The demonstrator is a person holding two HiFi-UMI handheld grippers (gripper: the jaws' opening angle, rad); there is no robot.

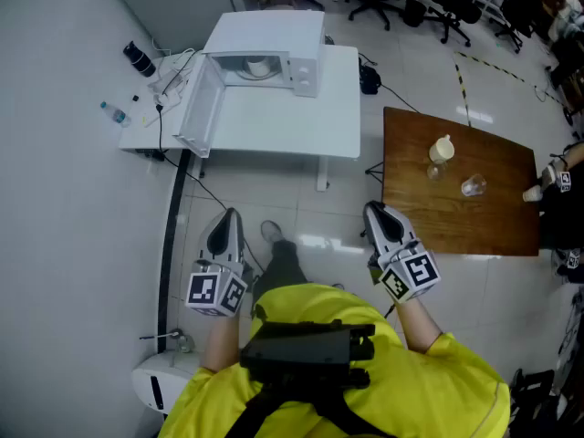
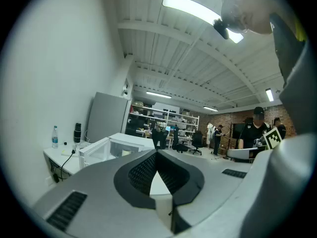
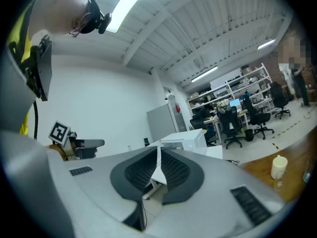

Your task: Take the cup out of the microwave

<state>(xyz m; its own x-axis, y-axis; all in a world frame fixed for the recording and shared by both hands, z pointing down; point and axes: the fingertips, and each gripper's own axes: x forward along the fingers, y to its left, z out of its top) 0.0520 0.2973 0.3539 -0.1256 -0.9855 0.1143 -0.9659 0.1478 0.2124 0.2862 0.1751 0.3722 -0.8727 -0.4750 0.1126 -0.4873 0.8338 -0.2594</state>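
Left gripper: jaws closed tip to tip, nothing between them. Right gripper: jaws closed, empty. Both sit at lower centre, touching nothing. The cup stands inside the microwave, upper centre, with the door swung open. The cup is too small to read its axis.

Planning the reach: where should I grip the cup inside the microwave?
The cup's side wall, probably, coming level through the microwave's front opening: the roof blocks any approach from above, and the door stands open at the left.
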